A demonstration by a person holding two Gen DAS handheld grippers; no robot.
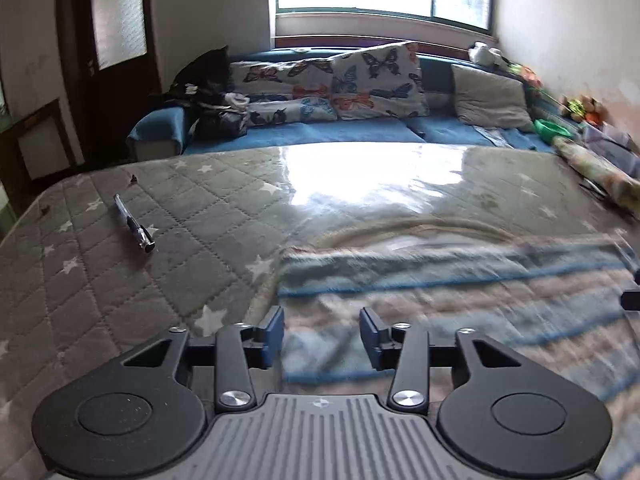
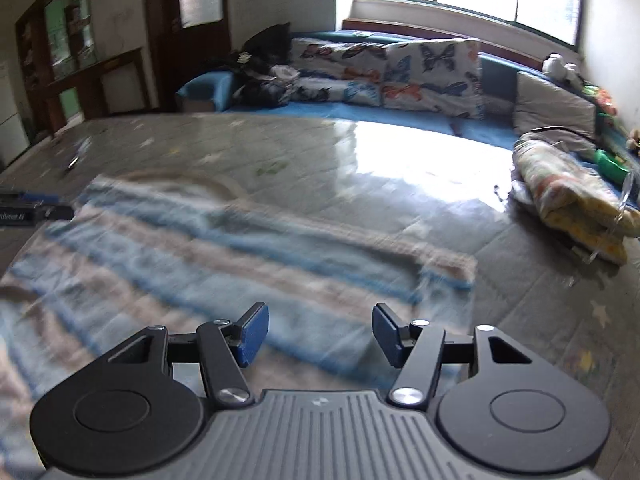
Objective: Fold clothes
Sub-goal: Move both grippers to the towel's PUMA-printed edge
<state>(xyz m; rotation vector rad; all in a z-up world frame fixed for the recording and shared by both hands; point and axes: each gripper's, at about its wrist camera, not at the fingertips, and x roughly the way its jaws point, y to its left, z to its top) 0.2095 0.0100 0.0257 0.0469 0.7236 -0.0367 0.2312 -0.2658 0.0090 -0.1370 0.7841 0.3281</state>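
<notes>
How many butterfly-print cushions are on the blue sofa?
2. One butterfly cushion stands upright against the sofa back; a longer one lies left of it, beside the dark pile of clothes. That pile may hide more.

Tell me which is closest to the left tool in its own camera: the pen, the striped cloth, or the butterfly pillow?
From the left tool:
1. Striped cloth, right under and ahead of it.
2. Pen, off to the left on the starry quilted mat.
3. Butterfly pillow, far back on the blue sofa under the window.

One striped garment (image 1: 460, 300), one pen (image 1: 134, 224), two butterfly pillows (image 1: 376, 80), one grey cushion (image 1: 490, 98)
</notes>
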